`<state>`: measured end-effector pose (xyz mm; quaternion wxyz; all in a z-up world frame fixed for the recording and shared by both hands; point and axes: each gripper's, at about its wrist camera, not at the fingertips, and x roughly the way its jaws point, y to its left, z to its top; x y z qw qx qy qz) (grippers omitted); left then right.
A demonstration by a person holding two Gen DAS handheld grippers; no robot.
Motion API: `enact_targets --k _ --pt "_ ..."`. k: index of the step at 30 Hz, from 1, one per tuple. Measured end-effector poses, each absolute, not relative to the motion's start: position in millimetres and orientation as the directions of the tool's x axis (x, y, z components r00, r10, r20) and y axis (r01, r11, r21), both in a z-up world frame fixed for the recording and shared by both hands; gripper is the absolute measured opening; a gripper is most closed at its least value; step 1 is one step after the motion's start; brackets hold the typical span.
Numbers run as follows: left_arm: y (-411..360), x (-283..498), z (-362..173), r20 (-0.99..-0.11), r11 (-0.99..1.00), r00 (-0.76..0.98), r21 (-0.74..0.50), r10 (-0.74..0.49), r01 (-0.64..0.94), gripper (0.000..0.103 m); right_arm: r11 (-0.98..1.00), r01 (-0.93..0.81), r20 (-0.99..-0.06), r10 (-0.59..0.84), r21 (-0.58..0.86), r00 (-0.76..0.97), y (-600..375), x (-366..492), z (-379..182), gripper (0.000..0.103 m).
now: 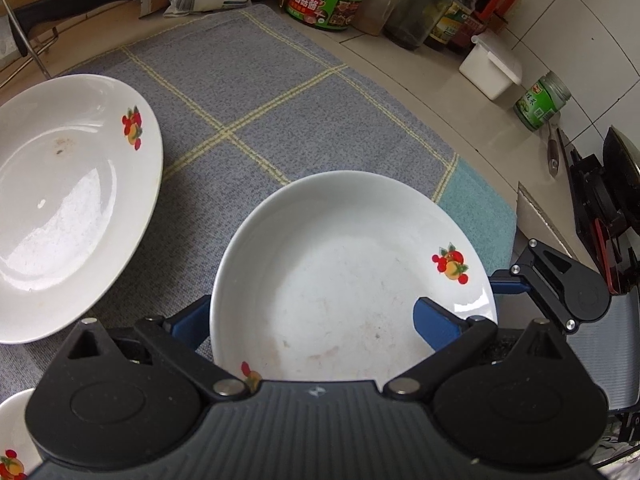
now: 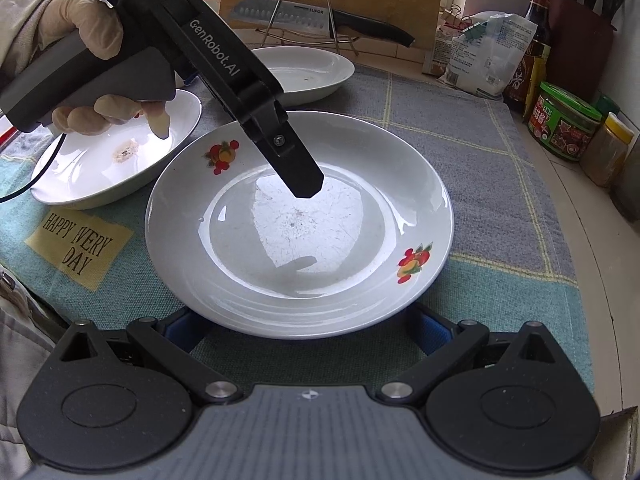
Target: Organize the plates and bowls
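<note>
The left gripper (image 1: 312, 320) hangs over the near plate (image 1: 352, 276), jaws spread wide across its basin and pinching nothing; the right gripper (image 2: 308, 332) sits at the same plate's (image 2: 300, 224) near rim, jaws spread, apparently not touching; the plate lies flat on the cloth (image 1: 248, 92). A good grasp would take the rim edge-on, closing squarely; glazed china likely slips. The far plate (image 1: 68, 200) could receive it.

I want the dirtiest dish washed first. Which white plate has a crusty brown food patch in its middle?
The small white plate at the left, under the gloved hand; the other white plates show only faint specks.
</note>
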<state>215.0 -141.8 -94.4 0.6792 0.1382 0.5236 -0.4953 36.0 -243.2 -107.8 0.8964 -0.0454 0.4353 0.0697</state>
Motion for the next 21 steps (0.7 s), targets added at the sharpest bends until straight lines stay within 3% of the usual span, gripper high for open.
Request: enact_targets --k 10,21 --pt "-142 221 -94 -0.853 0.457 -0.085 -0.357 -0.515 0.815 0.102 0.985 -0.173 -0.751 0.099 -0.021 0.653 -245 28 -111 0.103" --pt "-149 224 -88 -0.871 0.4 -0.124 -0.34 -0.476 0.851 0.093 0.978 -0.209 -0.729 0.128 -0.021 0.672 -251 28 -113 0.103"
